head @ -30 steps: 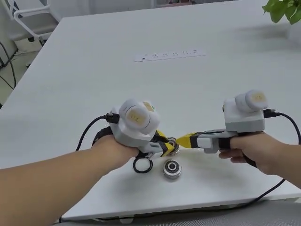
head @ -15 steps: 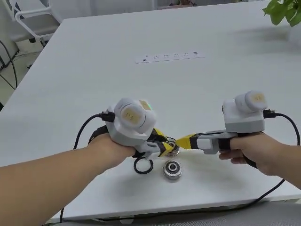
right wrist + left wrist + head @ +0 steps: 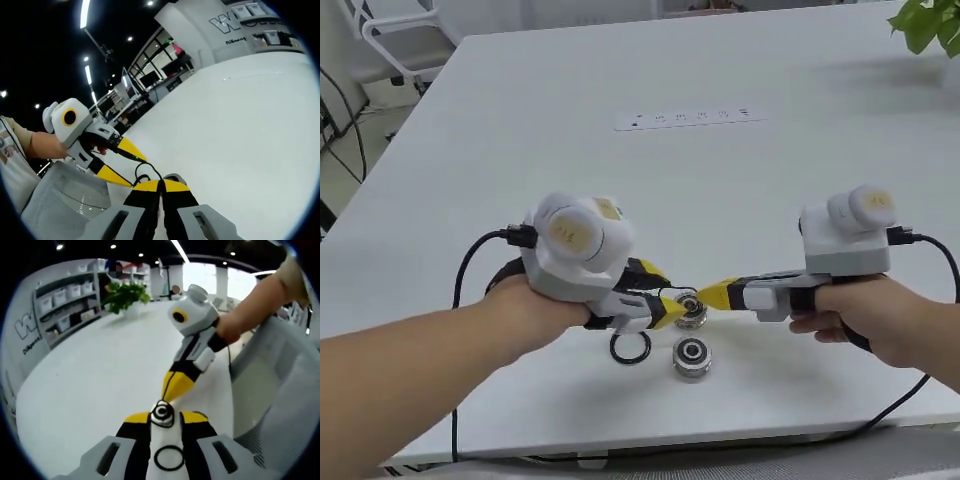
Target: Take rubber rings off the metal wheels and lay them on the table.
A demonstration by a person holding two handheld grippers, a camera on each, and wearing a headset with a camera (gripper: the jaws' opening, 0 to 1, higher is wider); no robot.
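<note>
**Both grippers meet at one wheel near the bench's front edge**

The work sits close to the near edge of the white bench (image 3: pixel 520 150). Only a narrow strip of surface lies between the wheels and that edge. Far of the grippers the top is wide and bare out to a power strip (image 3: pixel 688 117) set into the far middle. The bench's left edge runs on a slant toward a white chair (image 3: pixel 385 30) at the far left corner. A green plant (image 3: pixel 928 25) stands at the far right corner. A black cable (image 3: pixel 470 275) loops from the left gripper's body toward the near edge.

The left gripper (image 3: pixel 672 306) comes in from the left, and its yellow-tipped fingers are clenched on a metal wheel (image 3: pixel 692 310) raised just above the surface. The right gripper (image 3: pixel 708 296) comes in from the right. Its fingers are pressed together to a point touching that wheel, and whether they pinch any rubber there cannot be told.

A loose rubber ring (image 3: pixel 156 458) lies flat on the bench under the left gripper. Just to its right rests a second wheel (image 3: pixel 692 356), near of the held one.

In the left gripper view, white shelves (image 3: pixel 65 297) with bins line the wall beyond the bench. The room has dark ceilings with strip lights.
</note>
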